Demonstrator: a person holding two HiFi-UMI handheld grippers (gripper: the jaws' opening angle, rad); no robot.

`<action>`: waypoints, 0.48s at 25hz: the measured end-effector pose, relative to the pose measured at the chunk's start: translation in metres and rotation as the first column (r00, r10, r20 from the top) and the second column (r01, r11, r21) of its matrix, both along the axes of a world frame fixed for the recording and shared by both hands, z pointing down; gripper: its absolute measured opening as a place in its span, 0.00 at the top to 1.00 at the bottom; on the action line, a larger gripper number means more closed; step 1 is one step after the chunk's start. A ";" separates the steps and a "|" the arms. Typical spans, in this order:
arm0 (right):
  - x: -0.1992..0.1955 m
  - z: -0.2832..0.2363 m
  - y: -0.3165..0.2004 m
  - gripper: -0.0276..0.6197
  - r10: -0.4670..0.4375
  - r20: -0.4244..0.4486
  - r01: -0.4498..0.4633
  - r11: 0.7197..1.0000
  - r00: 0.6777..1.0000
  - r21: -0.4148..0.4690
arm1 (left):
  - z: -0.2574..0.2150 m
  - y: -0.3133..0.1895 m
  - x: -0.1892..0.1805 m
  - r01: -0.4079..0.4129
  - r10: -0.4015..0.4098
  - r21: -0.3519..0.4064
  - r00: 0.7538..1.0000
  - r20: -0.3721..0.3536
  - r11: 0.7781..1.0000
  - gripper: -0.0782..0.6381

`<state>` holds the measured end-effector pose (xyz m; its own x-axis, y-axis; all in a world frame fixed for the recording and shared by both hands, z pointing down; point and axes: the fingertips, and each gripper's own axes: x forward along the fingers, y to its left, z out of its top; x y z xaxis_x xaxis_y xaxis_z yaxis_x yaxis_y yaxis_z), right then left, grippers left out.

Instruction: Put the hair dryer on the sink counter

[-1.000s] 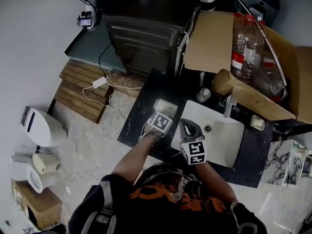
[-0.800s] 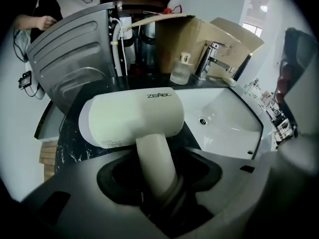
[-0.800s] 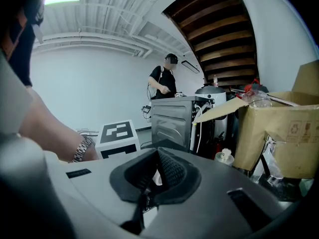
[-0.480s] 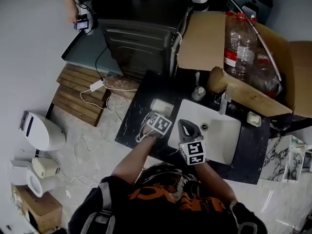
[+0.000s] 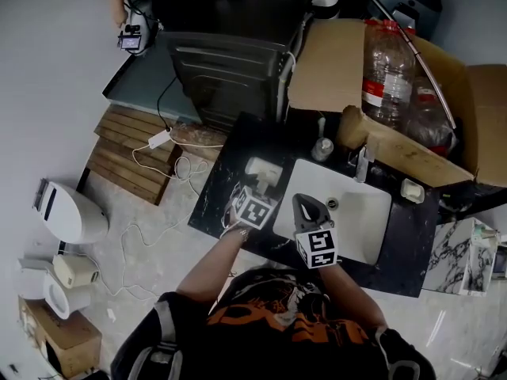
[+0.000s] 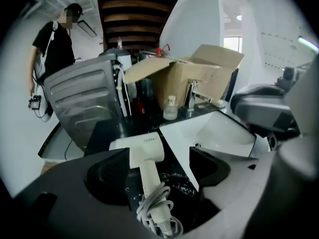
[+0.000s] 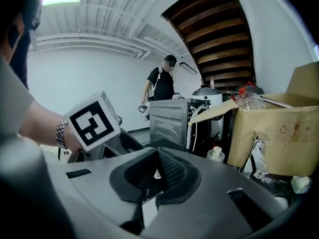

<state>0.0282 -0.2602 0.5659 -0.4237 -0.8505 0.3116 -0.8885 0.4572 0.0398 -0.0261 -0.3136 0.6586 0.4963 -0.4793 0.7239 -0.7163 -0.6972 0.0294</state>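
Only the left gripper view shows dryer (image 6: 144, 153) cord (image 6: 157, 210) coiled. Dryer lies on counter (image 5: 230, 153) left of sink (image 5: 372, 212); left gripper (image 6: 158, 158) jaws just opened wide, off it. Right gripper (image 7: 155, 176) closed, empty; box (image 5: 341, 62) behind sink holds bottles (image 5: 388, 62).

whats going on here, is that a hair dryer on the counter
Yes. A person with a gripper in each hand has laid a white hair dryer flat on the black sink counter, left of the sink, with its cord bundled at the handle. The left gripper hangs just above it; its jaws have just been opening and stand clear of the dryer. The right gripper is shut and empty.
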 end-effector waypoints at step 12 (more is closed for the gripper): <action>0.041 -0.040 0.014 0.94 0.105 0.058 -0.109 0.992 0.993 0.058 | -0.143 0.040 0.041 -0.027 0.125 0.339 0.955 -0.270 0.940 0.63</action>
